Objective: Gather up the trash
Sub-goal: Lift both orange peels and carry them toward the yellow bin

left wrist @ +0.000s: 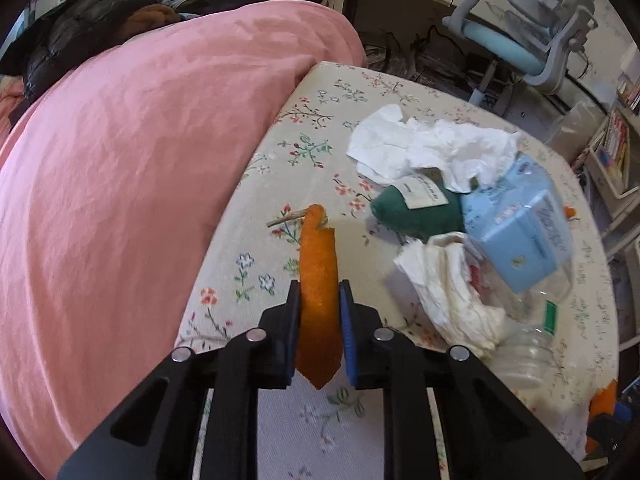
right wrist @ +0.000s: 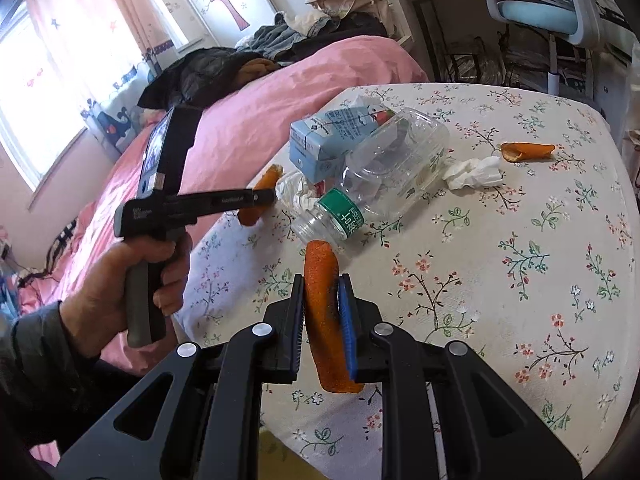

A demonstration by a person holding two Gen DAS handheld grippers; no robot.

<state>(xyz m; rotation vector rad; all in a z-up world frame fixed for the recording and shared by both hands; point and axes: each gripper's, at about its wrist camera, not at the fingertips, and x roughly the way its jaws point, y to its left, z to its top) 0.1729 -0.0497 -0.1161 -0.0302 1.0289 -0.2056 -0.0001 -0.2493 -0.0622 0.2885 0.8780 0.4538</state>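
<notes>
My left gripper (left wrist: 319,294) is shut on a long strip of orange peel (left wrist: 316,280), held above the floral tablecloth (left wrist: 256,264). My right gripper (right wrist: 322,290) is shut on another strip of orange peel (right wrist: 324,312). In the right wrist view the left gripper (right wrist: 262,198) shows at the table's left edge with its peel (right wrist: 260,196). Trash lies mid-table: a clear plastic bottle (right wrist: 384,176), a blue carton (right wrist: 320,140), crumpled tissues (left wrist: 432,148), a small tissue wad (right wrist: 474,174) and a third peel (right wrist: 528,151).
A green pouch (left wrist: 416,210) lies between the tissues. A bed with a pink cover (left wrist: 132,168) borders the table's left side. A blue and grey desk chair (left wrist: 528,36) stands beyond the far edge. Shelves with books (left wrist: 616,148) stand at the right.
</notes>
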